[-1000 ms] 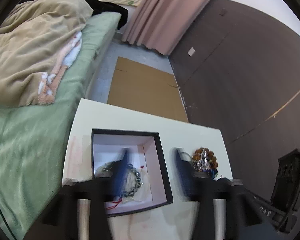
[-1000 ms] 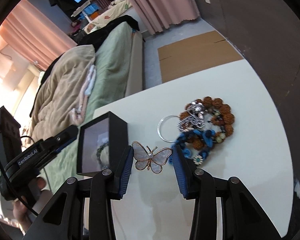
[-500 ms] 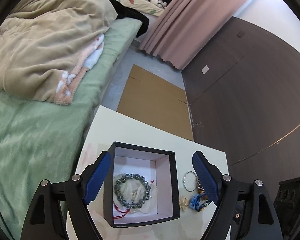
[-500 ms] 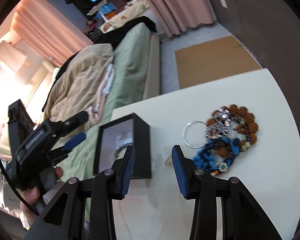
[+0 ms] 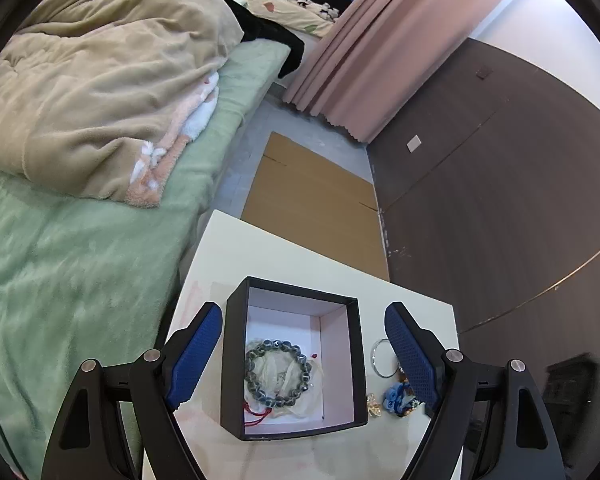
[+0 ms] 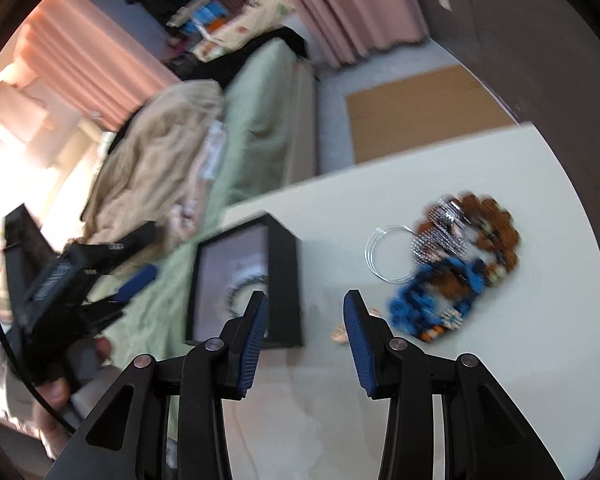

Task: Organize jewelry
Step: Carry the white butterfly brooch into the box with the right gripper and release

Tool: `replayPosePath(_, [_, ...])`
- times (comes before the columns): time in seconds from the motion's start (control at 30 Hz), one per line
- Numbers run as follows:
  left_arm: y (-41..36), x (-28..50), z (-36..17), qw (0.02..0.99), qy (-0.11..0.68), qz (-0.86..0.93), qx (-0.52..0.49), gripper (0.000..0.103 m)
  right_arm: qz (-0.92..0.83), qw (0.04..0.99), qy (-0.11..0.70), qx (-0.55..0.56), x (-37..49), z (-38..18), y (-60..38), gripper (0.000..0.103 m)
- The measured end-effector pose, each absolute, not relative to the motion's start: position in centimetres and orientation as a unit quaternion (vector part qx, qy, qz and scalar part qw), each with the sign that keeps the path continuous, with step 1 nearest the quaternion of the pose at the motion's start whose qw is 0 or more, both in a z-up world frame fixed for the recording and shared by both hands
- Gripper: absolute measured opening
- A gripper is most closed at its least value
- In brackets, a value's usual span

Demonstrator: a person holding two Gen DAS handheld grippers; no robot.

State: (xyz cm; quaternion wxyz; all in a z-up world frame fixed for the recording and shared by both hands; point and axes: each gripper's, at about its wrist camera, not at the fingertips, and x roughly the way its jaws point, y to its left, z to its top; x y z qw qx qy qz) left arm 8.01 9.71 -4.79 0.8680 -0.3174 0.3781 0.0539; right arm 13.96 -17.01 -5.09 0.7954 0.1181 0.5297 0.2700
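One box [image 5: 293,364] between left gripper [image 5: 305,360] pads

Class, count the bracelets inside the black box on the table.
1. A dark beaded bracelet lies on the floor of the black box, toward its near left side, over a pale wrapping. Smaller pieces beneath that wrapping may be hidden.

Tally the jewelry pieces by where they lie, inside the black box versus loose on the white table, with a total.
Inside the black box: 1, dark beaded bracelet
Loose on the white table: 5, silver ring, silver mesh piece, brown bead bracelet, blue bracelet, butterfly brooch
Total: 6
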Motion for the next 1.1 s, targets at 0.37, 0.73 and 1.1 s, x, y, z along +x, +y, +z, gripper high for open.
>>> replayPosePath(0.37, [9.7,7.8,-4.4,0.872,0.372,0.050,-0.315,0.084,0.231,0.747,0.617,0.085,14.7,-10.3,-15.9,0.060])
replayPosePath(0.73, [10.5,8.1,-4.3,0.870,0.368,0.051,-0.323,0.084,0.207,0.772,0.601,-0.017,14.3,-11.0,-13.1,0.060])
replayPosePath(1.1, [10.4,7.8,-4.2,0.871,0.366,0.052,-0.323,0.084,0.184,0.789,0.583,-0.054,14.0,-10.2,-13.4,0.043])
